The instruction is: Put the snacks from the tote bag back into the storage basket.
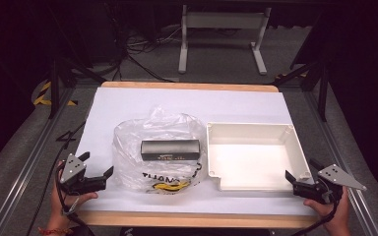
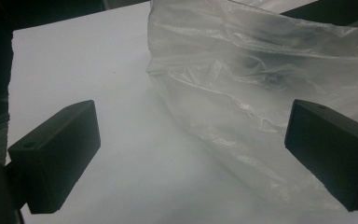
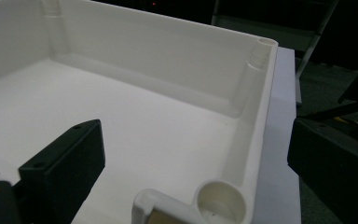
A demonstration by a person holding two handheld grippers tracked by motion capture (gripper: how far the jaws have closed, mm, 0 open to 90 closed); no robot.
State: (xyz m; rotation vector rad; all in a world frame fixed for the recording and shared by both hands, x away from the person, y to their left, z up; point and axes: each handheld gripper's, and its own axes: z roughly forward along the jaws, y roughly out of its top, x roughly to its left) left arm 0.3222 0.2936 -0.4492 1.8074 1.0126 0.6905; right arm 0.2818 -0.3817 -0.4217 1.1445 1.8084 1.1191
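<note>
High view over the tabletop point(image 1: 128, 101): I hold my two claws at the near corners, each aimed inward at its own piece of the work. My left claw point(image 1: 97, 173) sits just beside the near left flank of the clear plastic bag point(image 1: 133, 142), its jaws spread wide with nothing between them. The bag lies slumped in the middle of the white sheet with a dark rectangular box point(image 1: 170, 150) inside it, printed lettering and something yellow showing through the film near the front edge.

My right claw point(image 1: 300, 180) waits at the near right corner of the white tray point(image 1: 298, 147), likewise wide open and empty-handed. In the right gripper view one jaw stands over the tray's floor and the other outside its wall point(image 3: 256, 112), so the rim runs between them untouched.

I judge the layout deliberate: bag and tray side by side, nearly touching, so the box has only a short trip from one to the other. From the left gripper view, the bag's crinkled side point(image 2: 242, 93) fills the space ahead of the open jaws, a ready place to pinch the loose film.
</note>
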